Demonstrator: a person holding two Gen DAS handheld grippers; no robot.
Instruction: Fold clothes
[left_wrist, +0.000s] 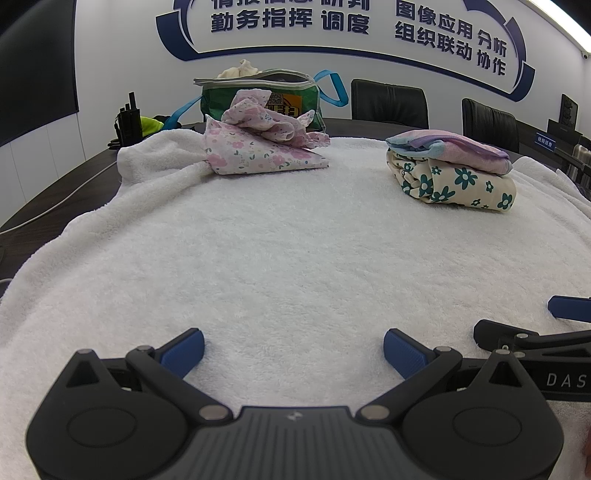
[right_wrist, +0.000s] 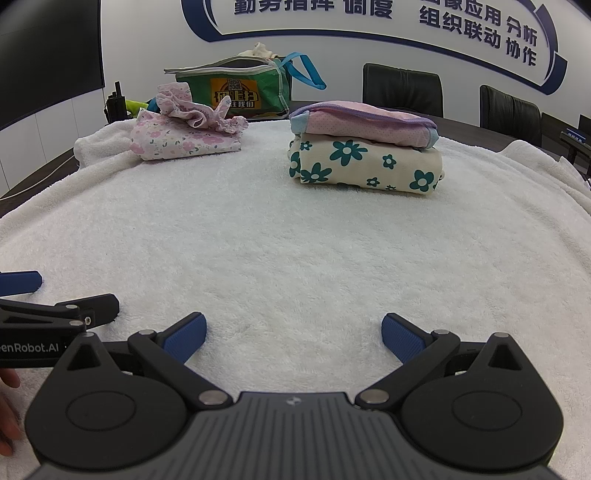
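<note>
Both tongs, left (left_wrist: 293, 349) and right (right_wrist: 293, 334), hover released and empty over the white towel (right_wrist: 295, 240), two garments stacked folded (right_wrist: 364, 151), the pink floral pile (right_wrist: 184, 129) seemingly still unfolded.

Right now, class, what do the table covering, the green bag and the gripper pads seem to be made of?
White covering: terry-like cloth, with a matte, looped, fluffy pile. Green bag: probably coated woven plastic, with a slight sheen and printed panel. Left gripper pads: likely blue rubber or plastic, ridged and matte.
</note>
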